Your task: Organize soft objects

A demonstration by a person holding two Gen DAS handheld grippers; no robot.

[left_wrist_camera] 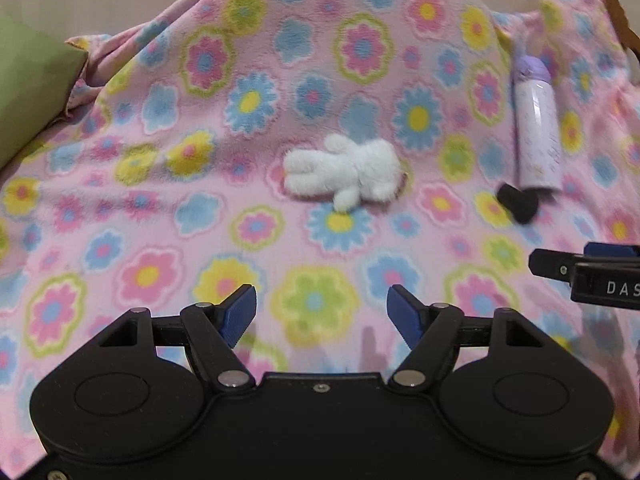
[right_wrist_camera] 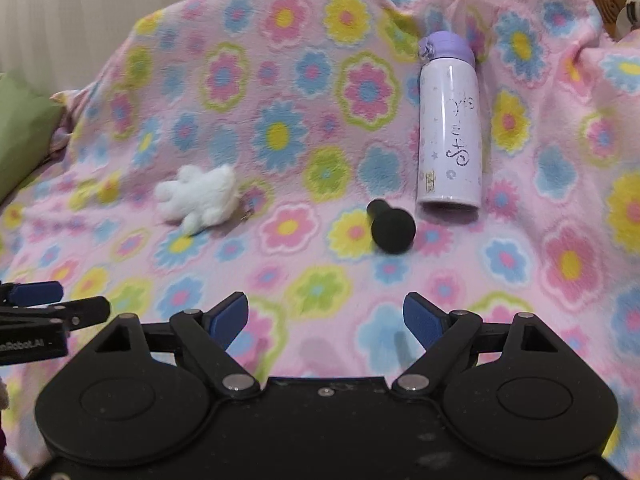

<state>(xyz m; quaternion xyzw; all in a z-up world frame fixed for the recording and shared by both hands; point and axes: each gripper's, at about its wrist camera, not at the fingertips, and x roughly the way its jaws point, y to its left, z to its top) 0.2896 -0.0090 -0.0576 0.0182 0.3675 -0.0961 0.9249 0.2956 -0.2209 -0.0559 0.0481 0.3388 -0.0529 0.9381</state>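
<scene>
The left gripper [left_wrist_camera: 322, 312] stands part open and empty, and the white plush toy [left_wrist_camera: 343, 176] lies straight ahead of it, its long axis across the jaws. The right gripper [right_wrist_camera: 325, 318], open wider and also empty, has this toy ahead to its left, so the left hand seems better placed

evenly and softly lit in both views, moderately bright, with no hard glare beyond a thin highlight streak down the bottle [right_wrist_camera: 448, 120] and small glints on the metal pivot pins near the bottom. faint, diffuse shadows on the floral blanket [left_wrist_camera: 160, 208] just above the black gripper bodies at lower centre, pointing to light from above and behind the cameras. strongly fisheye-bent, with dark vignetted corners and the blanket bulging upward, and smeared by motion blur, heaviest on the right of the left wrist view, where the bottle [left_wrist_camera: 536, 128] looks streaked.
</scene>
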